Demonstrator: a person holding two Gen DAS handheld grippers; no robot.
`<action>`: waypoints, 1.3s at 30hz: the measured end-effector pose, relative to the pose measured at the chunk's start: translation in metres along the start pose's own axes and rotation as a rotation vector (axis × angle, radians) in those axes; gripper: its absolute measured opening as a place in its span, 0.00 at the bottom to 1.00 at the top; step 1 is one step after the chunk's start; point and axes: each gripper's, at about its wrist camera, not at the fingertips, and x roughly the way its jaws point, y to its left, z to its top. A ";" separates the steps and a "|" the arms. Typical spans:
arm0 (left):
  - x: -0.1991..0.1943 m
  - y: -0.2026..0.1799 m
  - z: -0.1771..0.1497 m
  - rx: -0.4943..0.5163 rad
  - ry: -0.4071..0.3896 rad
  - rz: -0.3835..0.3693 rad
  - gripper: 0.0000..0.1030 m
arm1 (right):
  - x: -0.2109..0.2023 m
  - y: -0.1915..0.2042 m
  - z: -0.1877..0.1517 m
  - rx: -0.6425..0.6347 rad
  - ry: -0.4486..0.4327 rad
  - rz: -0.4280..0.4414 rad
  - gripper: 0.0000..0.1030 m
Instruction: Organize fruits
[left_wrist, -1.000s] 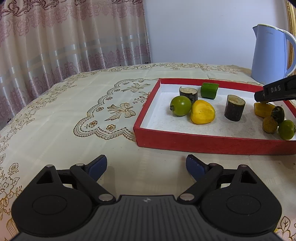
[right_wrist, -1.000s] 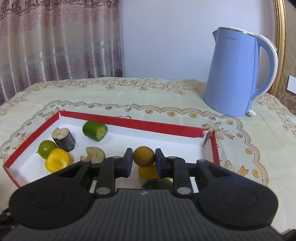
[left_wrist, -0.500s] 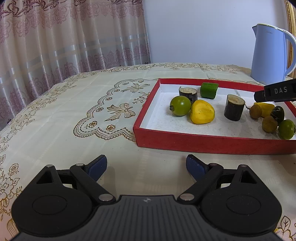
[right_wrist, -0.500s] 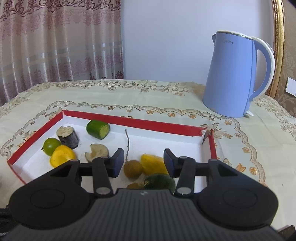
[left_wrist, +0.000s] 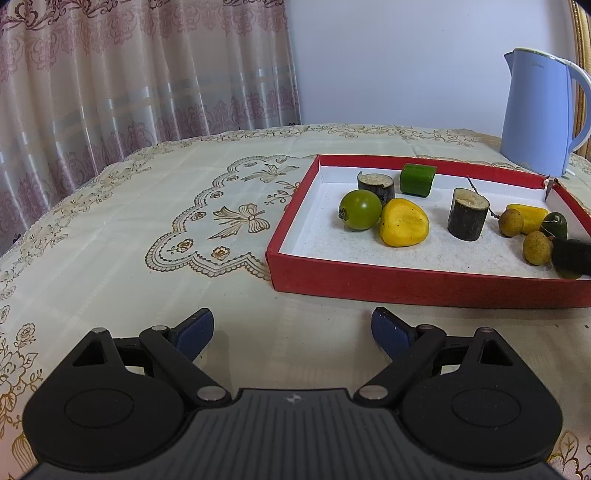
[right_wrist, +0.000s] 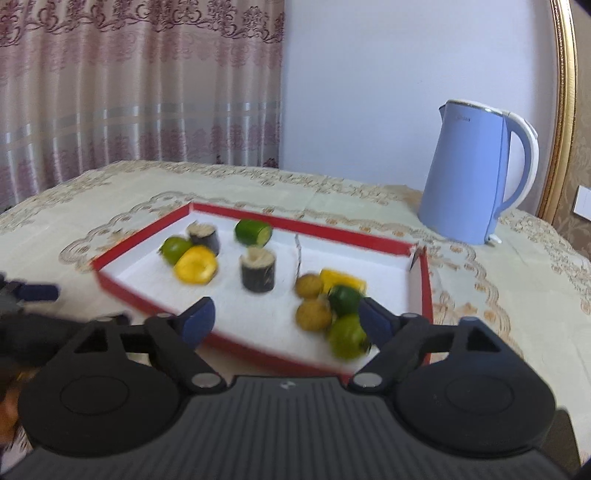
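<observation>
Blue kettle (left_wrist: 539, 114) on embroidered tablecloth (left_wrist: 147, 221), patterned curtain (left_wrist: 129, 74), white wall (left_wrist: 388, 59)

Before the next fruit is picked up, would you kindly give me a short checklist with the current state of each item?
1. Right gripper free of fruit: ok, its fingers are opening with nothing between them.
2. Left gripper open and empty over the tablecloth: ok.
3. Small brown fruit lying inside the red tray: ok.
4. All fruit in view inside the tray: ok.
5. Right view sharp enough to aim: not ok, blurred.
6. Fruit still on the table out of view: cannot tell.
</observation>
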 end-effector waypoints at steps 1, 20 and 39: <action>0.000 0.000 0.000 -0.002 0.001 -0.001 0.90 | -0.004 0.002 -0.004 -0.004 0.005 0.009 0.89; 0.000 0.002 0.000 -0.013 0.010 -0.004 0.92 | -0.003 0.029 -0.046 -0.220 0.099 0.077 1.00; 0.002 0.006 0.001 -0.032 0.022 -0.026 0.92 | 0.013 0.006 -0.044 -0.071 0.178 0.179 1.00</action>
